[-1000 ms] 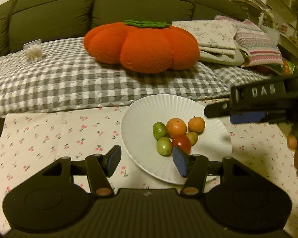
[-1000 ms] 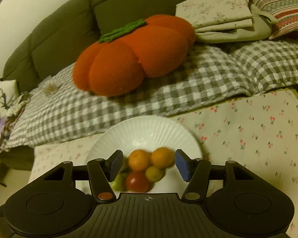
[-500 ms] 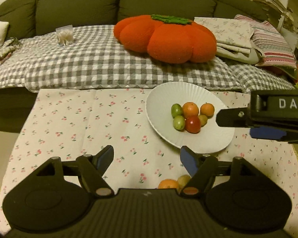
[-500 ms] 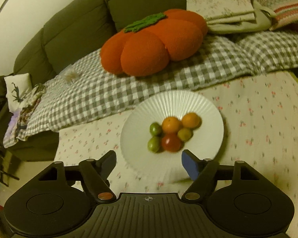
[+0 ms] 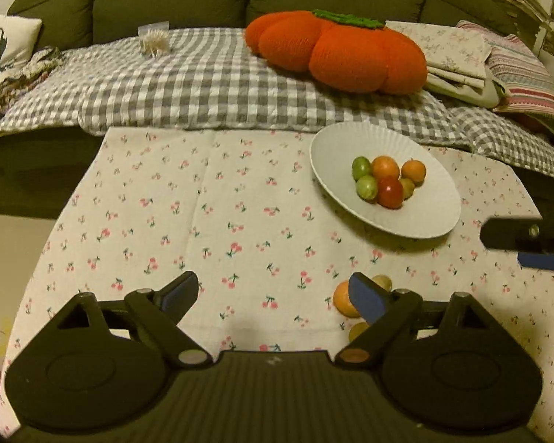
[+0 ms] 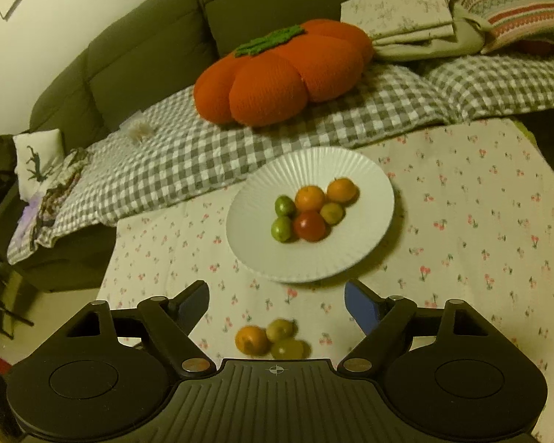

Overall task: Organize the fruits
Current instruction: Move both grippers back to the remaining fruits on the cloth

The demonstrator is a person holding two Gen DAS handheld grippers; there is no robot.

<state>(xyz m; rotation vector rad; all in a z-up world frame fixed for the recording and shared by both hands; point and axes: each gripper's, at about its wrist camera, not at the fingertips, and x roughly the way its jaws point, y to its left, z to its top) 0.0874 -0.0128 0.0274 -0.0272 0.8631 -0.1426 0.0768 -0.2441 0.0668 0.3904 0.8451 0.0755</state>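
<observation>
Showing both tools w/ jaws spread wide, nothing held: left gripper and right gripper above the cherry-print tablecloth. Nearest, 3 loose fruits on the cloth: 1 orange, 2 yellow-green fruits, touching one another, between the right tool's fingers but untouched. Farther, a white ribbed plate w/ 6 fruits: 2 oranges, 2 green, 1 red tomato, 1 yellowish. Behind, 1 pumpkin cushion on a checked blanket.
</observation>
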